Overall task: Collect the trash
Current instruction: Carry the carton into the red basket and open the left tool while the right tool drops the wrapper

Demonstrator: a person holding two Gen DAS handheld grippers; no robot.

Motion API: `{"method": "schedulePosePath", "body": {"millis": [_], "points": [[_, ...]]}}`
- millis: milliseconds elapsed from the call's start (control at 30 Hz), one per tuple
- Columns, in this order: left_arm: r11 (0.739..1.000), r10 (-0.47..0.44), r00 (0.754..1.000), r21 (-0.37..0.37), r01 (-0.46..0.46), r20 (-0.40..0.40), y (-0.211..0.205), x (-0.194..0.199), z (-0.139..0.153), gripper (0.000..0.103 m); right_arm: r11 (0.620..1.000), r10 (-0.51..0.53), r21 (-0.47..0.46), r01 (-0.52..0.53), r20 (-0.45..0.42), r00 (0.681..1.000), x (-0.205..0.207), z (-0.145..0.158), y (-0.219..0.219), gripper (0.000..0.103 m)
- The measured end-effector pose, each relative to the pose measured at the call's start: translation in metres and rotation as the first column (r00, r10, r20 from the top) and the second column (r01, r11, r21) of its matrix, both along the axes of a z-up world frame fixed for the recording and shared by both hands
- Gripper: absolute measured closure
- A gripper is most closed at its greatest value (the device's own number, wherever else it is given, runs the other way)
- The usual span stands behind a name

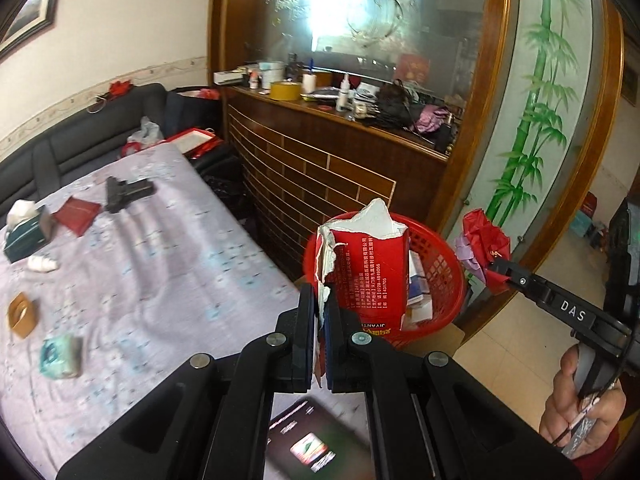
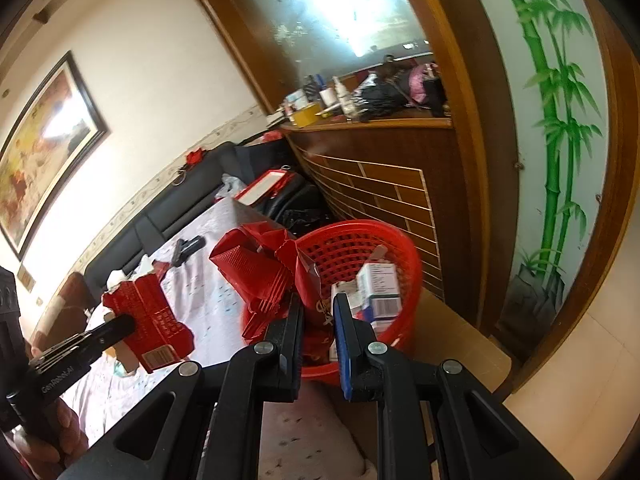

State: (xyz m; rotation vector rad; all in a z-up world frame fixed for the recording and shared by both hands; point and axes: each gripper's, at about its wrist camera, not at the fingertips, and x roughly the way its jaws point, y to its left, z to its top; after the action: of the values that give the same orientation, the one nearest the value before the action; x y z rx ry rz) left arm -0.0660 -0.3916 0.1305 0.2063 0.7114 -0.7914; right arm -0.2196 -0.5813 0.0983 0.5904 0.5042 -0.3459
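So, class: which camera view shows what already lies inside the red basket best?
The right wrist view: it looks down into the red basket, showing small boxes inside. In the left wrist view the torn red carton in the left gripper hides most of the basket.

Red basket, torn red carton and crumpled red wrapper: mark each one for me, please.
Red basket point(image 2: 356, 240): right wrist view, on the far mesh wall inside the rim.
Torn red carton point(image 1: 372, 276): left wrist view, on its printed red side.
Crumpled red wrapper point(image 2: 256, 268): right wrist view, on the textured red fold.
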Motion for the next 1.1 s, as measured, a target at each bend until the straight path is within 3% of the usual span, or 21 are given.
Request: {"method": "schedulePosePath", "body": {"millis": [400,1100], "points": [[0.998,-0.026,0.999,0.057,0.028,-0.039,-0.06,0.019,-0.026,0.099,1.0,-0.012,0.023,0.013,-0.038,0.999,0.025,-0.017,-0.031,0.087],[0.994,-0.04,0.998,0.1,0.045,-0.05,-0.085,0.027,-0.046,0.099,0.999,0.014,0.034,-0.011,-0.081,0.997,0.063,-0.031,-0.05,0.087]]}}
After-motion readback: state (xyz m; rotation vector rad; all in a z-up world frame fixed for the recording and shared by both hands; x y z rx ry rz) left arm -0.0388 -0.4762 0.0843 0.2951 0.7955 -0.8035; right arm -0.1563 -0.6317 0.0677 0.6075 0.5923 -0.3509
